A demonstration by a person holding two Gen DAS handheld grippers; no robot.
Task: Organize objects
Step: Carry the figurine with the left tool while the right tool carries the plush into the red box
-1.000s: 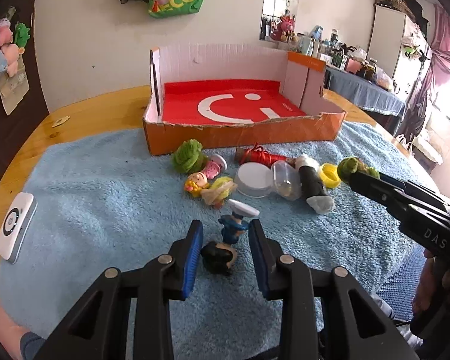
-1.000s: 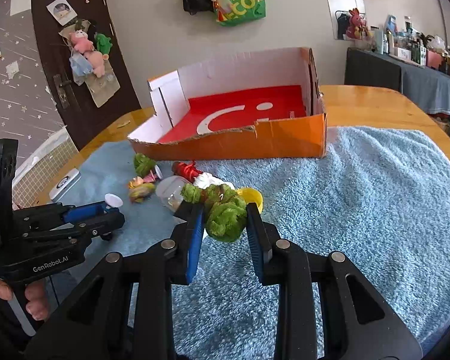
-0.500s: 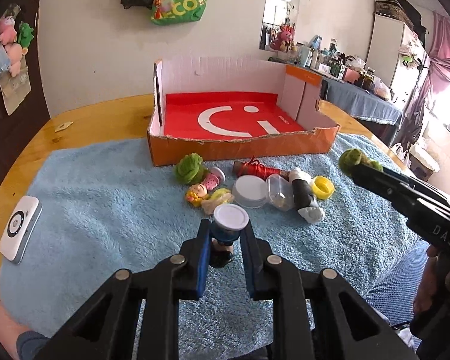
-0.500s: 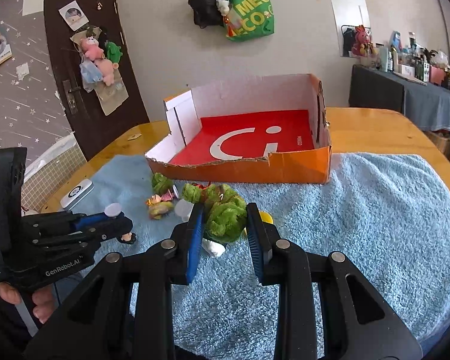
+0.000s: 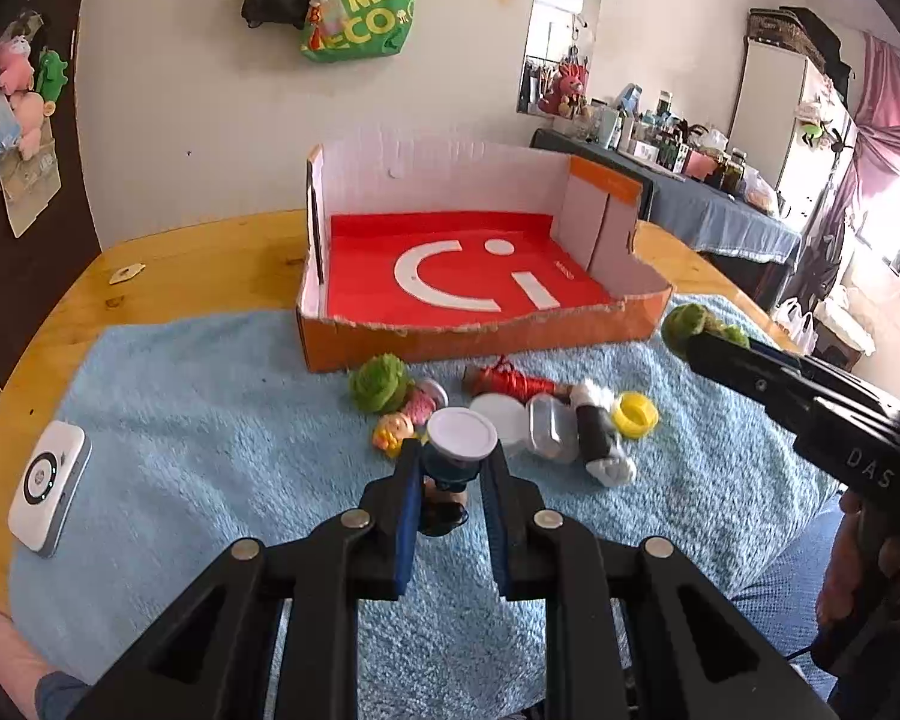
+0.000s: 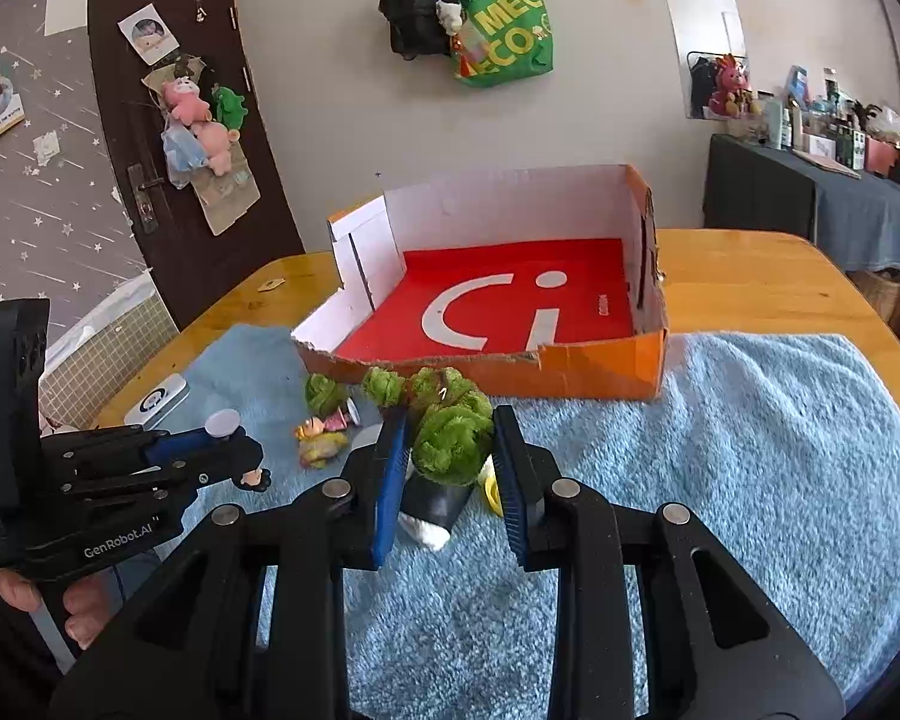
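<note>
My left gripper (image 5: 452,468) is shut on a small sailor figurine (image 5: 457,462) with a white cap and holds it above the blue towel (image 5: 210,420). It also shows in the right wrist view (image 6: 225,426). My right gripper (image 6: 450,450) is shut on a green fuzzy plush toy (image 6: 450,432), lifted off the towel; the toy also shows in the left wrist view (image 5: 687,324). The open orange cardboard box (image 5: 480,336) with a red floor stands beyond, on the wooden table.
On the towel before the box lie a green fuzzy ball (image 5: 381,381), small dolls (image 5: 396,432), a red-wrapped toy (image 5: 513,384), a white lid (image 5: 501,417), a clear cup (image 5: 546,429), a black-and-white tube (image 5: 597,438) and a yellow ring (image 5: 635,415). A white device (image 5: 45,471) lies at left.
My left gripper closed on the sailor figurine and lifted it off the towel. My right gripper rose with the green plush toward the box.
</note>
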